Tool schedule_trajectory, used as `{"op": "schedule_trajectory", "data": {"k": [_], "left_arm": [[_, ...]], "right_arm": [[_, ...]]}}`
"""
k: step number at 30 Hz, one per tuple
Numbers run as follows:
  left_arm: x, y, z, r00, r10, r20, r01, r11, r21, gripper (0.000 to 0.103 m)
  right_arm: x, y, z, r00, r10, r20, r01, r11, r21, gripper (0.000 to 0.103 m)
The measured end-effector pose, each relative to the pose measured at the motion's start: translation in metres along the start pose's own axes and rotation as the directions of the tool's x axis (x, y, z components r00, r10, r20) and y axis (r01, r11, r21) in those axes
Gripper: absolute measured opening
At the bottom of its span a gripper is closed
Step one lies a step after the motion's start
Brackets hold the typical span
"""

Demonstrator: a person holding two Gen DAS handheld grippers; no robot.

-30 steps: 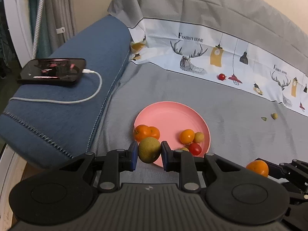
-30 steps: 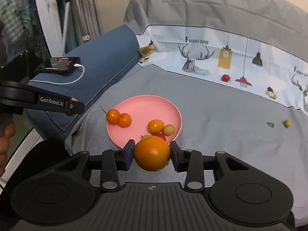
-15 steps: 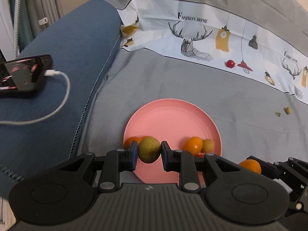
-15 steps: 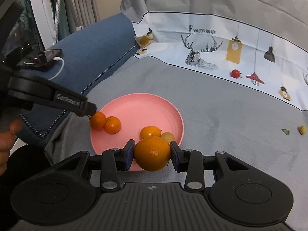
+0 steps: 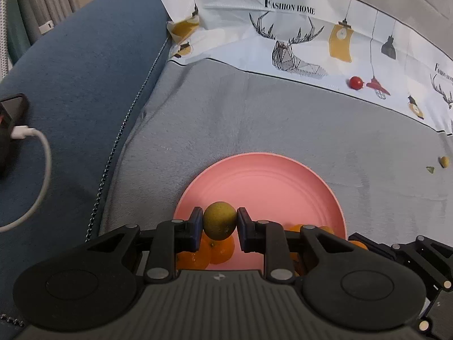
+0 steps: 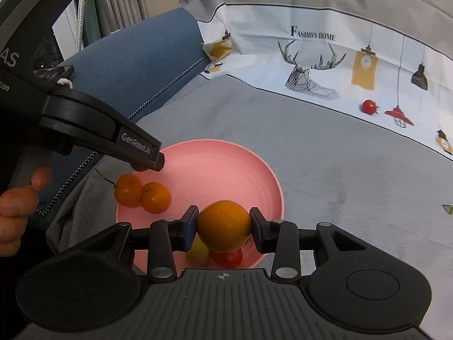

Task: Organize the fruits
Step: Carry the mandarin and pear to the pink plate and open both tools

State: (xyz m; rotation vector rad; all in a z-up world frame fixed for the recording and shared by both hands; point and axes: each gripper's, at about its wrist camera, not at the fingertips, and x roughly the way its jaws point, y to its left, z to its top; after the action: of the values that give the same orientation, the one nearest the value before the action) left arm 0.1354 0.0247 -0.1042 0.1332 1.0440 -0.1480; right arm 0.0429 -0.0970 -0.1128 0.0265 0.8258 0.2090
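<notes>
My left gripper [image 5: 220, 225] is shut on a small olive-green fruit [image 5: 220, 221], held over the near left part of the pink plate [image 5: 263, 175]. Two small oranges [image 5: 211, 250] lie on the plate just beneath it. My right gripper [image 6: 223, 225] is shut on a large orange [image 6: 223, 225], hovering over the plate's [image 6: 220, 167] near right side. Under that orange sit a red tomato [image 6: 228, 257] and a yellowish fruit [image 6: 198, 252]. The two small oranges [image 6: 143, 194] rest at the plate's left rim, below the left gripper's body [image 6: 99, 130].
A loose red tomato [image 5: 356, 82] lies on the printed white cloth at the back. A small yellow fruit [image 5: 444, 161] and a green scrap [image 5: 430, 169] lie far right on the grey cover. A blue cushion [image 5: 79, 85] with a phone [image 5: 11, 113] and white cable flanks the left.
Both grippers have moved forward and down towards the pink plate, each keeping its fruit. The plate now fills more of both views, and the phone has slid towards the left edge.
</notes>
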Motion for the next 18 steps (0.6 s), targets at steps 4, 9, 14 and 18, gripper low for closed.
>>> {"op": "schedule_trajectory", "data": {"k": [4,9,14,18], "left_arm": [[0.009,-0.002,0.003,1.0,0.006,-0.009,-0.006,1.0,0.01,0.028],[0.016,-0.005,0.008,1.0,0.012,-0.011,-0.012,1.0,0.023,0.028],[0.019,-0.005,0.009,1.0,0.013,-0.015,-0.013,1.0,0.029,0.028],[0.017,-0.005,0.011,1.0,0.016,-0.013,-0.015,0.999,0.029,0.08]], "right_arm": [[0.01,0.001,0.001,1.0,0.011,-0.008,-0.011,1.0,-0.016,0.041],[0.018,-0.001,0.005,1.0,0.013,-0.01,-0.013,0.999,-0.031,0.041],[0.021,-0.004,0.008,1.0,0.003,-0.006,-0.003,0.999,-0.032,0.041],[0.022,-0.003,0.009,1.0,0.016,0.011,-0.015,0.999,-0.051,0.056]]}}
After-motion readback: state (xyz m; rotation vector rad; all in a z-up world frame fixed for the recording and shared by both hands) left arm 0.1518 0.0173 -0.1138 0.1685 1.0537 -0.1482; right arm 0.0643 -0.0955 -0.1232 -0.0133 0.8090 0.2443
